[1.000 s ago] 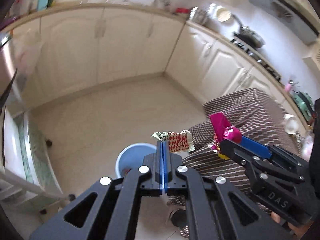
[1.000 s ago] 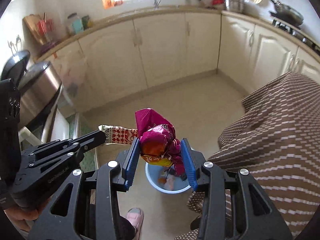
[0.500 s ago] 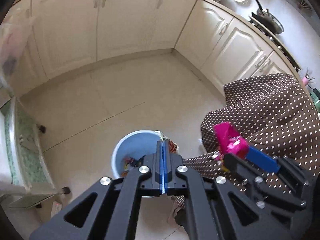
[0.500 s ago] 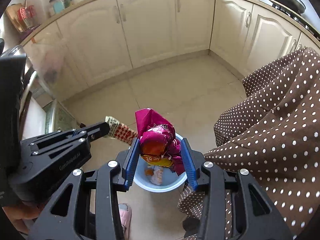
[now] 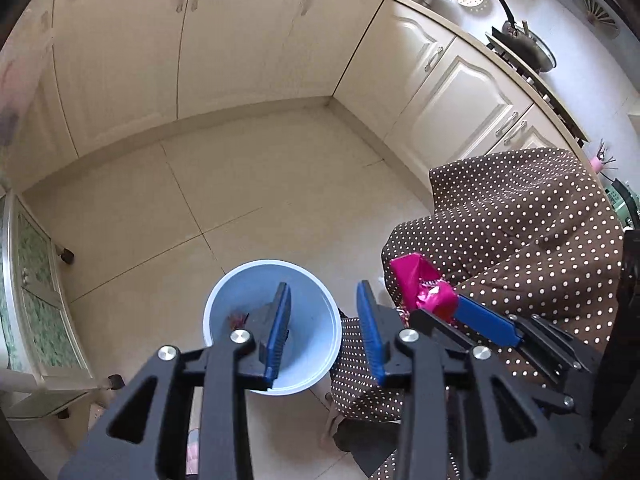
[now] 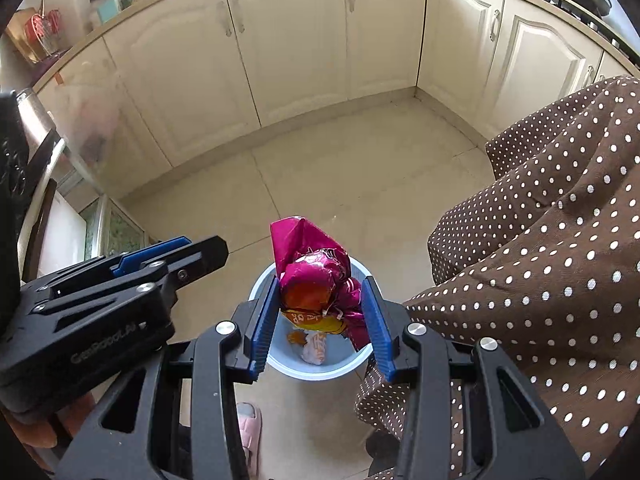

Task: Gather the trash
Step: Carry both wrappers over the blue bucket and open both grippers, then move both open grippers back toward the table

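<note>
A light blue bin stands on the tiled floor below both grippers; it also shows in the right wrist view with wrappers inside. My left gripper is open and empty above the bin. My right gripper is shut on a crumpled magenta snack bag and holds it over the bin. The bag also shows in the left wrist view, to the right of my left gripper.
A table under a brown polka-dot cloth stands right of the bin, its hem touching the bin's side. Cream cabinets line the far walls. A glass-fronted trolley stands at the left. A pink slipper lies near the bin.
My left gripper opened and the red-and-white wrapper it held is gone from its jaws. Both grippers tilted down over the bin. The right gripper still holds the magenta bag.
</note>
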`<state>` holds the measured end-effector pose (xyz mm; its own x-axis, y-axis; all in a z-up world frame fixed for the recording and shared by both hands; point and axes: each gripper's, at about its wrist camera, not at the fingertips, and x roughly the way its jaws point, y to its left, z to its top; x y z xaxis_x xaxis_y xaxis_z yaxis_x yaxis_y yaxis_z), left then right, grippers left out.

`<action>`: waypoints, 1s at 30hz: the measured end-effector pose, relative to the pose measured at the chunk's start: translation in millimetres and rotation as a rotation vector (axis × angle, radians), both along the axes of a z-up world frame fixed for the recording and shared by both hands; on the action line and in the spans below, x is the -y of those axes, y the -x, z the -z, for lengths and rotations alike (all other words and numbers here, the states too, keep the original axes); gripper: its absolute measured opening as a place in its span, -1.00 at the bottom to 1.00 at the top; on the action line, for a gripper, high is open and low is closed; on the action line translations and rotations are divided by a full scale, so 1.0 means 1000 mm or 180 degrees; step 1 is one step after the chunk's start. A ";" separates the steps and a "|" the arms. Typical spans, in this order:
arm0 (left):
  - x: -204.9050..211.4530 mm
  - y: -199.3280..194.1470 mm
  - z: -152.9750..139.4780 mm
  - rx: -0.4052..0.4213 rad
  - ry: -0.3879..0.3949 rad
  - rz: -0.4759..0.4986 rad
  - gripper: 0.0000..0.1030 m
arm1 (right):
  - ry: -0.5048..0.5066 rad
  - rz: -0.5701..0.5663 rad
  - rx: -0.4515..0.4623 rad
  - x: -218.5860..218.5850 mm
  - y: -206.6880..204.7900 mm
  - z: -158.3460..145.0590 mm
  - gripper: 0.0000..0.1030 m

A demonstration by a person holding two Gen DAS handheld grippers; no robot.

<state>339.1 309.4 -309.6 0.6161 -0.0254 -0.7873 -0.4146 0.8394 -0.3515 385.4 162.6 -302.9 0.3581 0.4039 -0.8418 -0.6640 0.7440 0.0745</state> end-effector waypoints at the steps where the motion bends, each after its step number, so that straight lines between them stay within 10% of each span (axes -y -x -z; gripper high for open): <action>1: 0.000 0.000 -0.001 0.0002 0.0001 -0.0005 -0.35 | 0.0001 -0.0006 0.0002 -0.001 -0.001 0.000 -0.23; 30: 0.015 0.047 -0.088 0.0408 -0.0141 0.0048 -0.24 | -0.0350 0.0158 0.0536 0.032 0.023 -0.089 -0.14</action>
<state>292.4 294.0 -221.9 0.7116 -0.0023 -0.7026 -0.3560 0.8610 -0.3633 362.4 130.6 -213.9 0.5119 0.4685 -0.7201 -0.6366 0.7697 0.0482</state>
